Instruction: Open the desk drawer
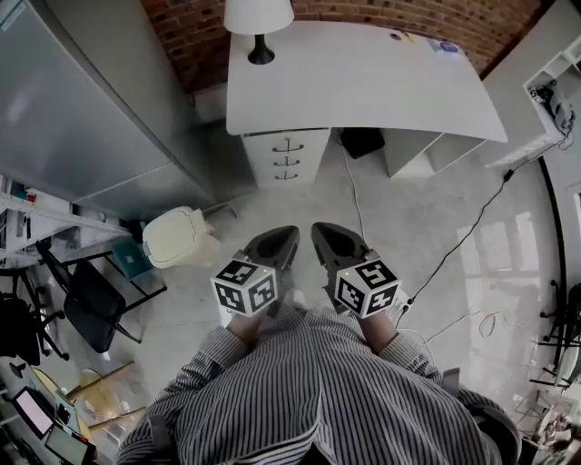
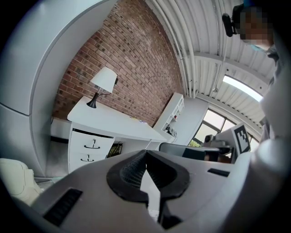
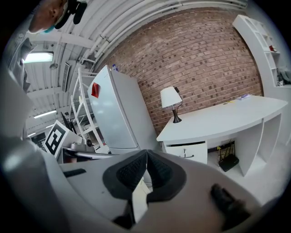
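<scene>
A white desk [image 1: 363, 82] stands against the brick wall, with a drawer unit [image 1: 287, 156] under its left end. The three drawers are closed, each with a dark handle. The same drawer unit [image 2: 88, 148] appears at the left of the left gripper view, and the drawers [image 3: 191, 151] sit mid-frame in the right gripper view. My left gripper [image 1: 280, 242] and right gripper [image 1: 325, 238] hang side by side in front of my body, well short of the desk. Both are shut with nothing between the jaws.
A white lamp [image 1: 259, 23] stands on the desk's left end. A grey cabinet [image 1: 82, 109] fills the left, with a cream bin [image 1: 177, 234] and a black chair [image 1: 91, 300] near it. A black cable [image 1: 454, 250] runs across the floor at right. White shelves [image 1: 554, 86] stand far right.
</scene>
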The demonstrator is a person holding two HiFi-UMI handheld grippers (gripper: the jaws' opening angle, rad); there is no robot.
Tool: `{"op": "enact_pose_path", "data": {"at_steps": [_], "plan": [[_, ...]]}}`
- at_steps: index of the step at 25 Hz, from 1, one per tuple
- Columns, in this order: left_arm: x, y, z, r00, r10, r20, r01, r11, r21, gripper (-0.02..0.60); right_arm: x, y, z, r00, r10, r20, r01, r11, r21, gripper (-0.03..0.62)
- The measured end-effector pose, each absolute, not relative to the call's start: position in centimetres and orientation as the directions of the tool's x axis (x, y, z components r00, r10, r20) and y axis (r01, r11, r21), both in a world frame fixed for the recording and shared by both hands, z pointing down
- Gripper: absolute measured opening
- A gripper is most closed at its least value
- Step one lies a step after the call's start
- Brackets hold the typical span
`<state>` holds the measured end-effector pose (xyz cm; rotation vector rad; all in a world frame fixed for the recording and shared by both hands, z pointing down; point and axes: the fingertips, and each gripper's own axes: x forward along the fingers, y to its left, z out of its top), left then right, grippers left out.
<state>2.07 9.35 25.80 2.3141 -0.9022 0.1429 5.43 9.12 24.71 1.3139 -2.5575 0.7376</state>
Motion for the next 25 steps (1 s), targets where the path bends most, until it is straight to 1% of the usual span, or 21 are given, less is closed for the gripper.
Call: {"op": "enact_pose_path", "data": {"at_steps": [7,15,25], "plan": [[0.0,2.7,25.2,0.759,-0.575,0.305,-0.638,-0.568,0.52,0.012,3.2,2.5,24.2,-0.597,-0.718,0.358,-0.8,0.497,-0.337,0.017],[-3.0,-3.8,25.2,0.764,-0.569,0.305,-0.631,-0.559,0.538,0.012,1.6,-4.0,23.9,-0.567,-0.744,0.355,-0.82,0.465,-0.334,0.017],[-4.8,-7.9,26.5,0.796,-0.518,0.313,-0.594,-0.574,0.563,0.012,0.8,-8.1,24.9,-0.523,-0.766,0.374,-0.845,0.407,-0.348,0.017]]}}
